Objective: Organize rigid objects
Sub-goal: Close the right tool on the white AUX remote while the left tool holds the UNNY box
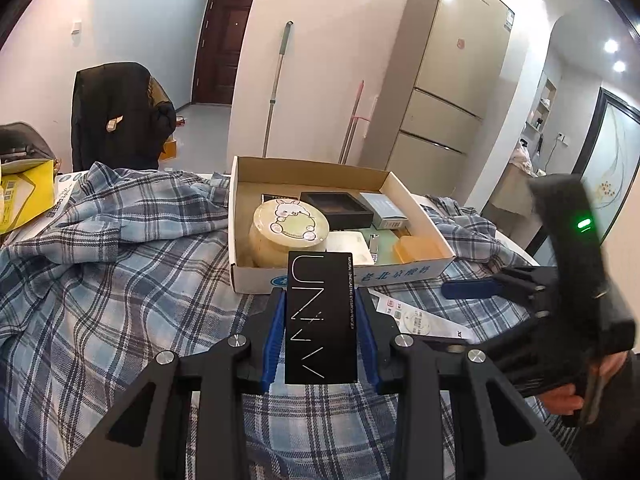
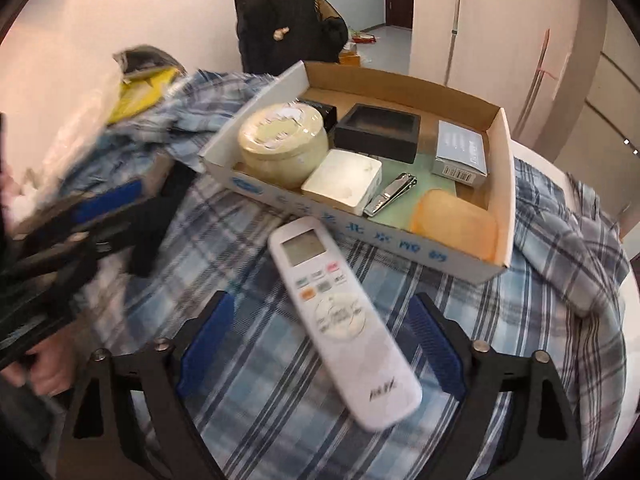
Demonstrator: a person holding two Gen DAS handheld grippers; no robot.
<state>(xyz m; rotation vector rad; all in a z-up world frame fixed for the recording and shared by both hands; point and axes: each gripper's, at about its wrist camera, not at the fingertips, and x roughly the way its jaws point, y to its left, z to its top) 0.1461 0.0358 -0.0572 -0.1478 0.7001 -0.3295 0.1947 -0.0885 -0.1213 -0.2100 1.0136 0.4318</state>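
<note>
At 6 o'clock in the left wrist view, the left gripper (image 1: 321, 332) has its fingers (image 1: 275, 332) clamped on a slim black box (image 1: 320, 318), held upright before the cardboard tray (image 1: 256, 276) at 12 o'clock. The right gripper (image 2: 322, 344) has its fingers (image 2: 208, 340) spread wide around a white remote (image 2: 340, 320) lying on the plaid cloth (image 2: 248, 380), not touching it; the tray sits at 1 o'clock.
</note>
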